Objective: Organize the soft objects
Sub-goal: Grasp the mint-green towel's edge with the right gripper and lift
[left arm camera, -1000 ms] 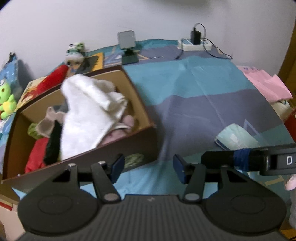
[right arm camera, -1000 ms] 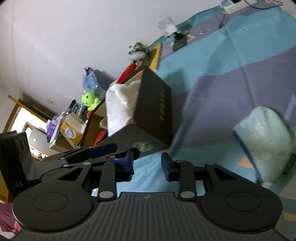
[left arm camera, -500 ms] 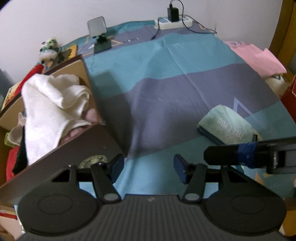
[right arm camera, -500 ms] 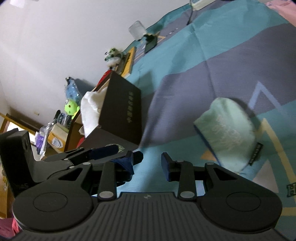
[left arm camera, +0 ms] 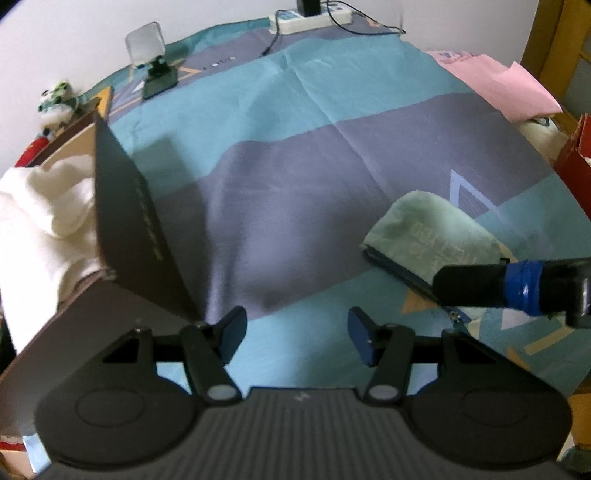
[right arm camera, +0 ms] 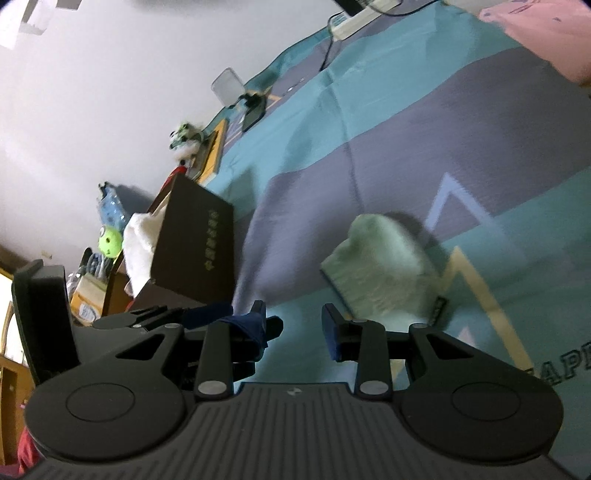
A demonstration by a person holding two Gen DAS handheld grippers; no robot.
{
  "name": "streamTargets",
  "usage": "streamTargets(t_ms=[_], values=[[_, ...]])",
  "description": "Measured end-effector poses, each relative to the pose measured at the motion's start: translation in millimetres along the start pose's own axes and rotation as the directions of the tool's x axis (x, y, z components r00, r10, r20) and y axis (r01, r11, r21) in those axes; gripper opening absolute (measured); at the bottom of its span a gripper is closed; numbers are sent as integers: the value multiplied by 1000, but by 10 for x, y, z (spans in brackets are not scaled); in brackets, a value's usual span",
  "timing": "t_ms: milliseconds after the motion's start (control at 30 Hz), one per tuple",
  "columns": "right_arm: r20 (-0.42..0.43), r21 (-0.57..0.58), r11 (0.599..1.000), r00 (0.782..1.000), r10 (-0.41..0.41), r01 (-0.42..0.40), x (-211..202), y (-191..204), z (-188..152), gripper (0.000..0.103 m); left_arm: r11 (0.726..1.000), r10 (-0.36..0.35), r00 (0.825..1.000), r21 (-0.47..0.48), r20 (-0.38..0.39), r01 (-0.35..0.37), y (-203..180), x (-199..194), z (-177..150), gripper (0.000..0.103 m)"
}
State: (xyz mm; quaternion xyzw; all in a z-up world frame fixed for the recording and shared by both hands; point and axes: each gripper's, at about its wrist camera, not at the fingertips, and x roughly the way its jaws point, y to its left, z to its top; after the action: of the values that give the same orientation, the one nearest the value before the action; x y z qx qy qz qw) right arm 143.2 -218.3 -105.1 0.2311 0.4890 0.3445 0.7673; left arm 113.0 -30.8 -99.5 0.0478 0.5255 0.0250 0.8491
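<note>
A folded pale green towel [left arm camera: 432, 236] lies on the striped teal and purple sheet [left arm camera: 295, 192], ahead and to the right of my left gripper [left arm camera: 297, 332]. That gripper is open with nothing between its fingers. To its left stands a brown cardboard box [left arm camera: 140, 229] with a white towel [left arm camera: 40, 206] heaped in it. In the right wrist view the green towel [right arm camera: 384, 262] lies just beyond my right gripper [right arm camera: 293, 321], which stands narrowly open and empty. The box [right arm camera: 199, 240] and white towel [right arm camera: 138, 240] are to its left.
A power strip [left arm camera: 310, 16] and a phone on a stand [left arm camera: 159, 79] sit at the far edge by the wall. A small plush [left arm camera: 55, 105] lies behind the box. Pink cloth [left arm camera: 491, 85] and a red box [left arm camera: 576, 155] are at the right.
Both grippers have moved right and down, away from the box and toward the green towel, which now looks larger and nearer. The box has slid to the left of both views.
</note>
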Motion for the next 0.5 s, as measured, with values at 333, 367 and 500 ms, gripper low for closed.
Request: streamTargets(t_ms=[333,367,500], values=[[49,51,997,997,-58,56,-91,-217,120,17,999,-35,999,29,-31,36,-132,187,114,59],[54,53,997,997,-63,60,-95,-237,137,17,999,-46,998,28,-31,47,-137,204,121,59],[81,50,994,992,-101,97,-104,-305,209,17,991,-128,992,24,-20,129,-172,248,142,59]])
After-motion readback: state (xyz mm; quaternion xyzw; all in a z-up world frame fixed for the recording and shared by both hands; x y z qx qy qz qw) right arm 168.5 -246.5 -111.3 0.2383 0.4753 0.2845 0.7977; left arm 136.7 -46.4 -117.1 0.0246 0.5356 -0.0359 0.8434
